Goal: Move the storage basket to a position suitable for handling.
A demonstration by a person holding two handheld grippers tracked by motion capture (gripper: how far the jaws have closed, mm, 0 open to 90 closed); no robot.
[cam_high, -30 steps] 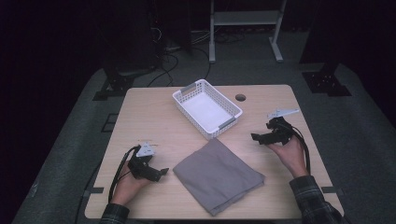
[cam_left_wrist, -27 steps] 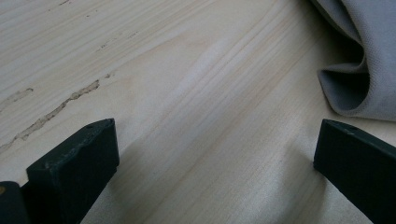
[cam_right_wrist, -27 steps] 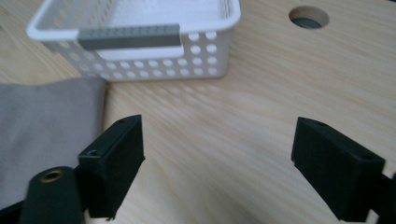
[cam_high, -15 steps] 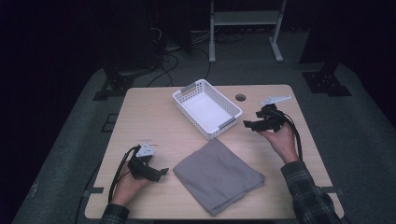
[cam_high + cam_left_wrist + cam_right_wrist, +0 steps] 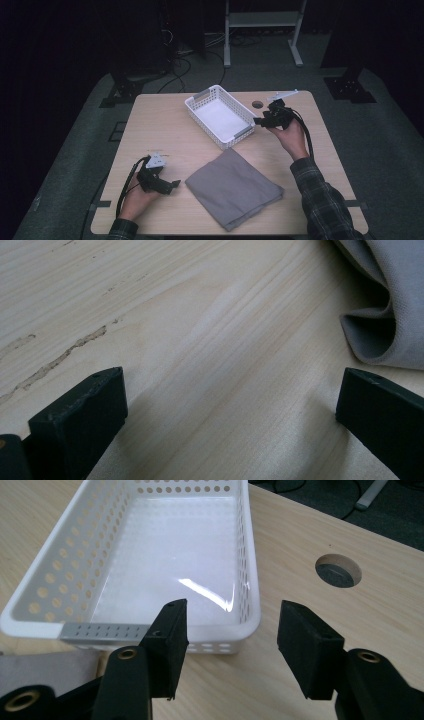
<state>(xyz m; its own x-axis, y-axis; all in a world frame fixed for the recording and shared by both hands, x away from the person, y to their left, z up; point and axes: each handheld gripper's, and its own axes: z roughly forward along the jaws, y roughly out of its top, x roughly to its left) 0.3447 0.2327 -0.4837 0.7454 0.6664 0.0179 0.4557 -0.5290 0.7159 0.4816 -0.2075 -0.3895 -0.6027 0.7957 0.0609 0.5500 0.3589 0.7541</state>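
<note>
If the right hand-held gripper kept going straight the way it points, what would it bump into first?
Probably the white perforated plastic basket: the right hand-held gripper, its jaws apart with nothing between them, aims at the basket's near corner. Depth is hard to judge.

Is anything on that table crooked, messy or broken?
Nothing is broken or spilled. The white basket sits at a slant to the table edges, and so does the folded grey cloth, whose near corner puckers loosely. The tabletop has a pale scratch.

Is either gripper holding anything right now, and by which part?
Nothing is held. The left gripper stands open beside the grey cloth; the right gripper, jaws just closing, nears the white basket's corner.
</note>
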